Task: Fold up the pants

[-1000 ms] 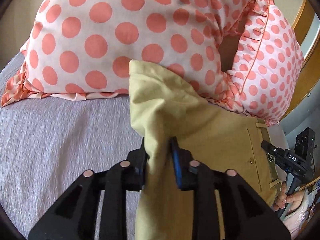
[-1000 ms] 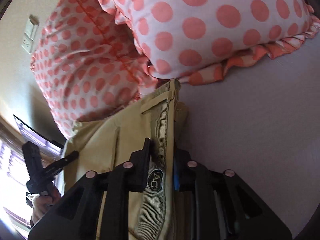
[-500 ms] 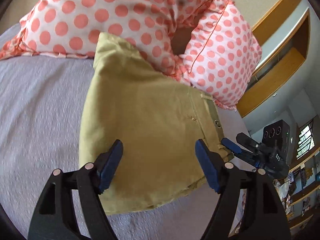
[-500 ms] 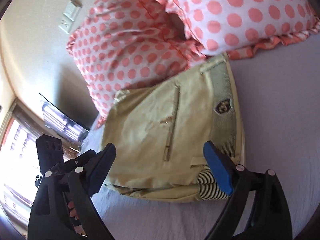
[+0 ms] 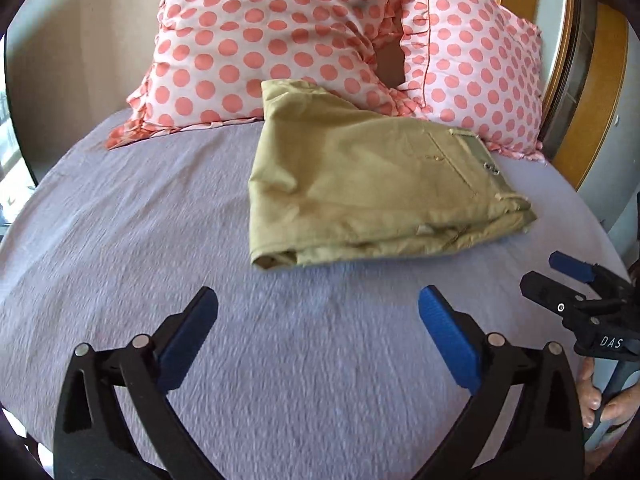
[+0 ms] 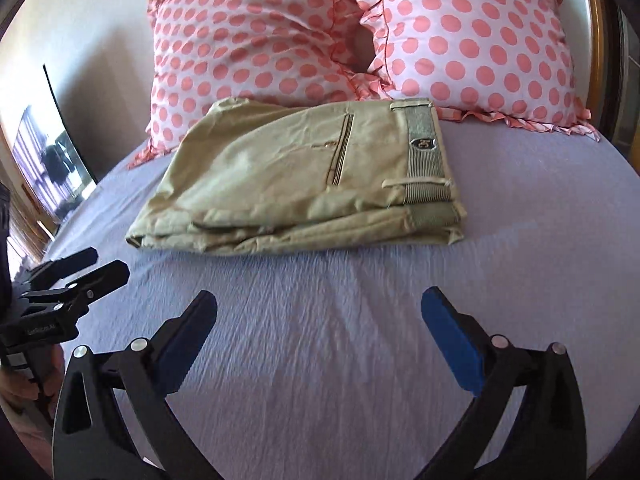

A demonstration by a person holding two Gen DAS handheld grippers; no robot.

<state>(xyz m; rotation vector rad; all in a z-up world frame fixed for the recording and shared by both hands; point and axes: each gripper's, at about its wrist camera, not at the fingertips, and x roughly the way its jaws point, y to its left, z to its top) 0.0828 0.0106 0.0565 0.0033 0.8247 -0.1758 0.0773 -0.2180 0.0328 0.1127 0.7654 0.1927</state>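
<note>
pants [image 5: 360,184] lie folded into a thick tan rectangle on the bed [image 5: 200,240], on the lilac sheet, with the far edge pushed up against two pillows. in the right wrist view the pants [image 6: 288,176] show a back pocket slit, a striped waistband [image 6: 424,152] with a small dark badge, and two belt loops; the waistband side points to the right of that view. several layers are stacked along the near edge, a little uneven. the far left corner of the fold rides up onto the left pillow [image 5: 260,32], and the right pillow [image 5: 472,64] sits just beside the waistband end; both are white with coral dots and a ruffled hem. a wooden headboard [image 5: 600,80] shows behind them, though the fisheye bends it so much that its shape is hard to judge.

left gripper [image 5: 318,320] hangs over bare sheet near the front edge of the pants, not touching them, jaws spread wide and holding nothing. right gripper [image 6: 320,320] is likewise wide apart and free of cloth, over the sheet in front of the fold. each gripper shows at the edge of the other's view: the right gripper [image 5: 568,280] at the right, the left gripper [image 6: 88,268] at the left.
</note>
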